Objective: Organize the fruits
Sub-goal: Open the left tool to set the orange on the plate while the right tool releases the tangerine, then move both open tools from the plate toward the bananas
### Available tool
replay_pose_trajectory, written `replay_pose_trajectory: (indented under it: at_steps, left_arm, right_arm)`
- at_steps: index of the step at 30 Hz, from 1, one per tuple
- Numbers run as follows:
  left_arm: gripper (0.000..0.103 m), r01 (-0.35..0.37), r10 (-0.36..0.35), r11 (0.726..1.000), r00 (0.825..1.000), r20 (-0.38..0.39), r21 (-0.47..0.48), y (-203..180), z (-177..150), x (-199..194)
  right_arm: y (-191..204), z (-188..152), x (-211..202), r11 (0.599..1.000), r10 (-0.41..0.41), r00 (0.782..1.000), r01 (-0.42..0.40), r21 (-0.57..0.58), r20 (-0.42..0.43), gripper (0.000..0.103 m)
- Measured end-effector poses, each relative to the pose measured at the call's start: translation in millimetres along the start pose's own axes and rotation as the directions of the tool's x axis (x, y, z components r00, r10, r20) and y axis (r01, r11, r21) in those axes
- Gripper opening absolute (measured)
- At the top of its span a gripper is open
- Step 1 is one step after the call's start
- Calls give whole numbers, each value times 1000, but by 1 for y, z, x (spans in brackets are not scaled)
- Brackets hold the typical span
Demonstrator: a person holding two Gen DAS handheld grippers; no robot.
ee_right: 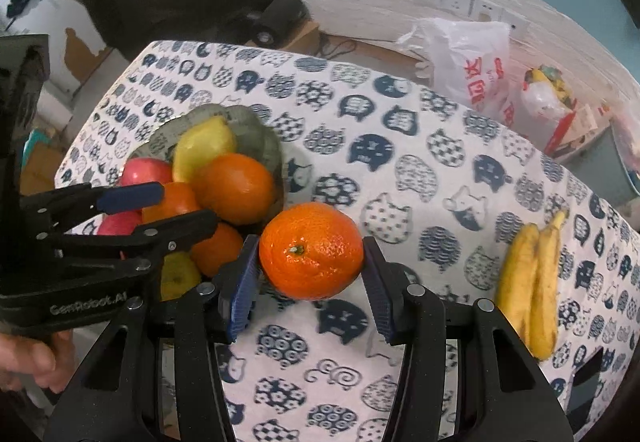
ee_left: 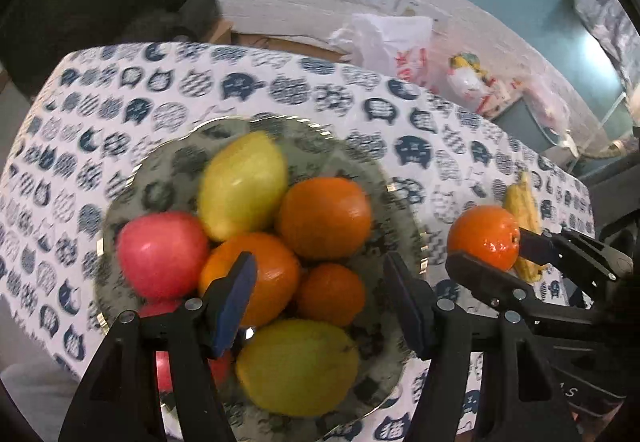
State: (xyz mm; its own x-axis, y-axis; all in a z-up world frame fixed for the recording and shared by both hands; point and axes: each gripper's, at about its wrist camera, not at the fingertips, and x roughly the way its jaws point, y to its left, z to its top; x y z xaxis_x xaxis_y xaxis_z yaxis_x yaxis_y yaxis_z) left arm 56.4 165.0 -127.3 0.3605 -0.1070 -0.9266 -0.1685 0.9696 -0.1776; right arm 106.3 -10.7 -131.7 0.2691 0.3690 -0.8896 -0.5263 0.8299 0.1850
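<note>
Glass bowl [ee_left: 362, 166] holds lemons [ee_left: 243, 184], oranges [ee_left: 325, 217], apples [ee_left: 162, 253].

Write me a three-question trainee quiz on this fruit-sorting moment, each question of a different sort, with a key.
1. True or false: the right gripper is shut on the loose orange.
2. Multiple choice: where do the bananas lie? A. in the glass bowl B. on the cat-print tablecloth C. between the left gripper's fingers
3. Fill in: the left gripper hovers open above the ____ of fruit.

Key
1. True: both pads press the orange's sides, and it sits outside the glass bowl.
2. B: they rest on the cat-print tablecloth, to the right of the held orange.
3. Bowl: nothing sits between its fingers, and apples, oranges and lemons lie below.
</note>
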Motion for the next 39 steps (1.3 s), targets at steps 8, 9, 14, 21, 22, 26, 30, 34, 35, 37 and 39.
replay_pose_trajectory:
  at_steps: [8, 9, 14, 21, 22, 26, 30, 34, 35, 37, 39]
  left_arm:
    - [67, 11, -11, 996, 1000, 2, -87, 38, -15, -14]
    - [67, 8, -7, 995, 1000, 4, -95, 42, -17, -16]
    - [67, 6, -4, 992, 1000, 14, -124, 58, -23, -25]
    - [67, 9, -6, 991, 1000, 21, -133, 65, -27, -32]
    - [67, 10, -7, 991, 1000, 22, -131, 64, -27, -32]
    - [67, 13, -10, 991, 1000, 23, -132, 63, -27, -34]
    - [68, 18, -15, 991, 1000, 28, -132, 58, -26, -37]
    - [71, 22, -18, 993, 999, 37, -115, 47, -23, -40]
    - [71, 24, -20, 994, 999, 38, -109, 43, -23, -41]
    - [71, 28, -25, 995, 999, 38, -97, 35, -21, -42]
    - [71, 34, -30, 995, 999, 39, -91, 29, -20, -43]
  right_arm:
    - [24, 5, 12, 999, 29, 999, -30, -34, -12, 50]
    - [28, 6, 14, 999, 31, 999, -32, -41, -15, 50]
    - [43, 5, 23, 997, 29, 999, -32, -71, -36, 50]
    - [51, 1, 38, 996, 37, 997, -43, -79, -74, 50]
    - [52, 1, 37, 996, 40, 997, -45, -75, -72, 50]
    - [48, 1, 29, 997, 52, 997, -56, -61, -57, 56]
    - [44, -1, 17, 997, 64, 997, -66, -50, -39, 60]
    - [42, -3, 6, 996, 71, 997, -72, -50, -26, 61]
    - [40, -4, 2, 996, 74, 997, -75, -48, -21, 61]
    - [38, -5, -3, 996, 76, 997, -76, -45, -11, 61]
    - [34, -7, -11, 997, 71, 997, -71, -44, 3, 61]
